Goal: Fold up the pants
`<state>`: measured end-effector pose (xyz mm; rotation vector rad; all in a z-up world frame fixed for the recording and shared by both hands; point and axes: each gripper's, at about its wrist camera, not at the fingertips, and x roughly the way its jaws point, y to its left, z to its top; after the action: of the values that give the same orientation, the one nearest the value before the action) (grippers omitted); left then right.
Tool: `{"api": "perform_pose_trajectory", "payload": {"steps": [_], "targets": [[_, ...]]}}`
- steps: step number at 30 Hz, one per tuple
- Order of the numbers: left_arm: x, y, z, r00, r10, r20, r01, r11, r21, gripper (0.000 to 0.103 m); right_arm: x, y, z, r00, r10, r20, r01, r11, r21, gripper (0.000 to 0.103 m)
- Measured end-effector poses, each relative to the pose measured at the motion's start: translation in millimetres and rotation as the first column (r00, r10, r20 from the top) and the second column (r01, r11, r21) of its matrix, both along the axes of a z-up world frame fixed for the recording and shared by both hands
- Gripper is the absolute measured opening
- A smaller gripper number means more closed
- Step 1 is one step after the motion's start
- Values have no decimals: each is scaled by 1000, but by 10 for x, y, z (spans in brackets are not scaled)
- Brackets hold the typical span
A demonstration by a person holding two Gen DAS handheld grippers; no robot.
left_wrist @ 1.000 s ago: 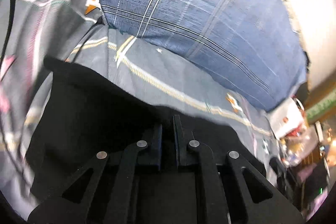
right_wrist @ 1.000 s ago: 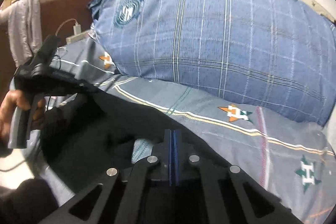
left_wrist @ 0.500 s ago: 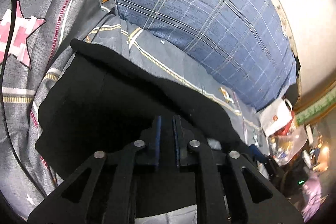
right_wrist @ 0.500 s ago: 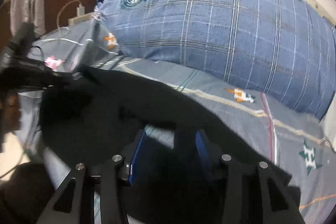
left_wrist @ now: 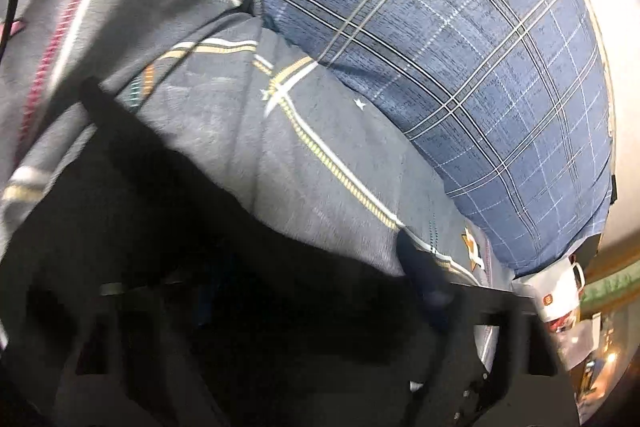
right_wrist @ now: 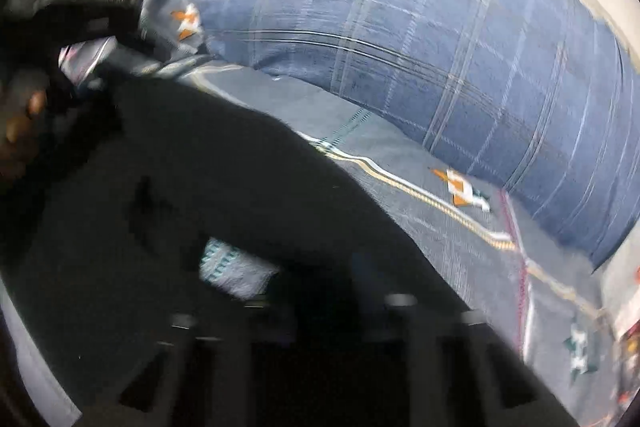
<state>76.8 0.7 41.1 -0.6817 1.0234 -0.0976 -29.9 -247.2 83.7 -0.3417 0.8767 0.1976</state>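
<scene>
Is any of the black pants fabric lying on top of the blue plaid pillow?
No, the black pants lie on the grey patterned bedsheet, short of the blue plaid pillow.

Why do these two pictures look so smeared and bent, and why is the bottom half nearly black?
Left wrist view: fisheye bends the plaid pillow; black pants swallow detail. Right wrist view: motion blur smears the pillow's stripes and the right gripper; the pants lie in shadow.

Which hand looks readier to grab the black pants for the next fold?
Probably the right. The right gripper is open with a loose edge of the pants just ahead of it. The left gripper is open too, but motion-blurred over flat cloth.
</scene>
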Motion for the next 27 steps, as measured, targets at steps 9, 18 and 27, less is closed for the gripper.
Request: {"api": "perform_pose_trajectory", "payload": {"steps": [9, 18, 27], "targets": [[-1010, 108, 567, 966, -167, 198, 164, 986, 29, 9, -538, -266, 762, 997, 28, 73, -41, 982, 186, 5], [-1574, 141, -90, 968, -246, 45, 236, 958, 161, 11, -1123, 75, 217, 976, 145, -161, -140, 989, 38, 8], [-1615, 271, 14, 973, -227, 51, 217, 964, 156, 18, -1616, -1204, 604, 951, -296, -86, 307, 887, 344, 53]]}}
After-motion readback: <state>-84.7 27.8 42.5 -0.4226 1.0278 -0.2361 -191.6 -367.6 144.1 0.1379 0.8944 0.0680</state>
